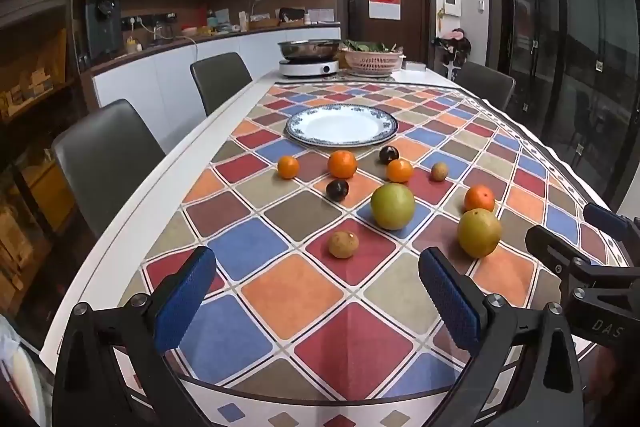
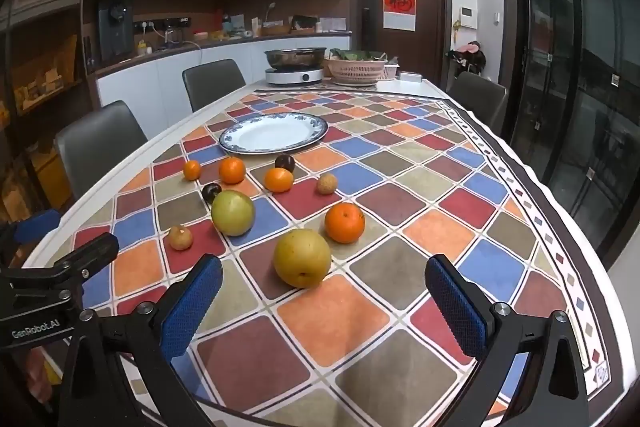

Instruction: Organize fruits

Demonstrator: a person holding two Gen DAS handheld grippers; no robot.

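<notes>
Loose fruits lie on the checkered tablecloth in front of an empty white plate with a blue rim [image 1: 341,126] [image 2: 273,133]. There are several oranges [image 1: 342,164] [image 2: 344,222], two dark plums [image 1: 337,190] [image 2: 285,163], a green apple [image 1: 392,206] [image 2: 233,213], a yellow pear [image 1: 479,233] [image 2: 302,257] and two small brown fruits [image 1: 343,244] [image 2: 180,237]. My left gripper [image 1: 316,301] is open and empty, just short of the near brown fruit. My right gripper [image 2: 324,309] is open and empty, just short of the yellow pear.
An induction cooker with a steel pan [image 1: 309,55] and a pink basket of greens [image 1: 373,59] stand at the table's far end. Grey chairs [image 1: 106,159] line the left side, one [image 1: 485,83] stands at the far right. The table edge runs near both grippers.
</notes>
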